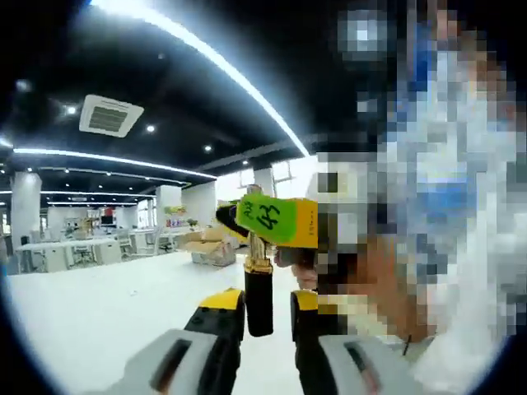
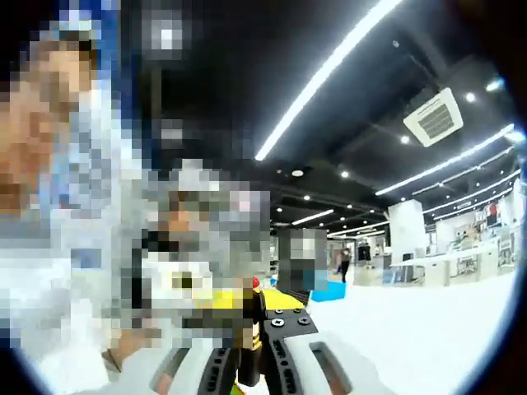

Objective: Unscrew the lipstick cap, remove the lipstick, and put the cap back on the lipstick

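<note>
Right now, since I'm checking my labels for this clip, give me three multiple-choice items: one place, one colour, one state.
1. Where is the black lipstick tube? A on a shelf; B between the left tool's pads; C on the floor.
2. The sticker on the right tool is: A green; B red; C white.
3. The tube is: A lying flat; B upright, held up; C snapped.

B: yellow pads flank it. A: green, handwritten. B: it stands along the jaws, above the white table.
</note>
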A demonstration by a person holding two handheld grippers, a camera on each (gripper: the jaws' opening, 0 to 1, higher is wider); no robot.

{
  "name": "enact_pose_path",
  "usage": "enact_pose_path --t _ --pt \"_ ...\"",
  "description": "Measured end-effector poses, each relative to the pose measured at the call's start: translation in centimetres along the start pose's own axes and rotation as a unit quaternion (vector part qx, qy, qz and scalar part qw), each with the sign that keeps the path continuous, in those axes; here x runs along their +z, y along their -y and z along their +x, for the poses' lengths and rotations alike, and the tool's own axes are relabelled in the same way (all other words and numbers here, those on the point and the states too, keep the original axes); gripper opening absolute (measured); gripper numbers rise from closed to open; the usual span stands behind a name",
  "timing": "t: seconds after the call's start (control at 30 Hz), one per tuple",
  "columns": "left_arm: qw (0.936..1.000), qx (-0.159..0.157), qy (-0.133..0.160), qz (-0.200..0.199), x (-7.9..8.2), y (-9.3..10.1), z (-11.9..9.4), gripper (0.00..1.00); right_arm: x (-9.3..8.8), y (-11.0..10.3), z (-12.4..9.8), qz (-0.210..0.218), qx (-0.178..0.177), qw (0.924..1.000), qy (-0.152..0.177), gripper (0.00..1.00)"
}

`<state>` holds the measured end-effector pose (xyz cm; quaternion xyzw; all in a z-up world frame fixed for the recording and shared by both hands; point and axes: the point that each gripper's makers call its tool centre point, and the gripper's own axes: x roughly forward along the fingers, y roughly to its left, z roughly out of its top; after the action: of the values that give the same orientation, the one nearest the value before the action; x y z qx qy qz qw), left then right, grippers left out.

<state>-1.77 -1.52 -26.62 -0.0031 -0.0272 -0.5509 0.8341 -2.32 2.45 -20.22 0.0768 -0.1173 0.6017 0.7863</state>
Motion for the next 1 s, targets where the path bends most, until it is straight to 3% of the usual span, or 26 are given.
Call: enact_pose_path --t 0.1,0.23,0.33,0.47,0.57,0.6,0.67,0.8,0.9,1.0 --pt "0.9966 -0.066 0.008 -0.049 0.1 1.1 -0.1 0.35 0.2 -0.7 0.0 0.037 0.031 0.9988 0.009 0.05" --pt "0.9860 -0.133 0.028 -0.097 0.6 2.5 -0.3 0.39 0.5 -1.7 0.0 0.075 0.068 0.9945 0.026 0.05" --pt "0.9702 -0.185 0.048 -0.149 1.2 3.5 -0.5 0.41 0.8 -2.4 0.1 0.101 0.091 0.9900 0.038 0.05" --pt "0.9417 -0.244 0.086 -0.215 2.5 4.2 -1.2 0.40 1.3 -3.0 -0.1 0.129 0.112 0.9837 0.057 0.05" --pt "0.9285 -0.262 0.103 -0.242 3.0 3.9 -1.6 0.32 1.6 -3.2 -0.2 0.141 0.125 0.9802 0.062 0.05" --pt "0.9263 -0.266 0.105 -0.245 3.0 3.7 -1.7 0.26 1.6 -3.3 -0.2 0.142 0.126 0.9798 0.062 0.05" --pt "0.9247 -0.266 0.107 -0.250 2.9 3.4 -1.8 0.25 1.5 -3.6 -0.1 0.141 0.128 0.9799 0.059 0.05" --pt "0.9283 -0.261 0.094 -0.247 2.0 3.2 -1.4 0.25 1.1 -3.6 0.1 0.142 0.128 0.9803 0.051 0.05" --pt "0.9273 -0.267 0.090 -0.246 1.7 3.5 -1.4 0.16 0.6 -3.6 0.2 0.142 0.125 0.9808 0.044 0.05" --pt "0.9296 -0.269 0.087 -0.237 1.6 3.7 -1.5 0.15 0.5 -3.2 0.2 0.145 0.122 0.9810 0.041 0.05"
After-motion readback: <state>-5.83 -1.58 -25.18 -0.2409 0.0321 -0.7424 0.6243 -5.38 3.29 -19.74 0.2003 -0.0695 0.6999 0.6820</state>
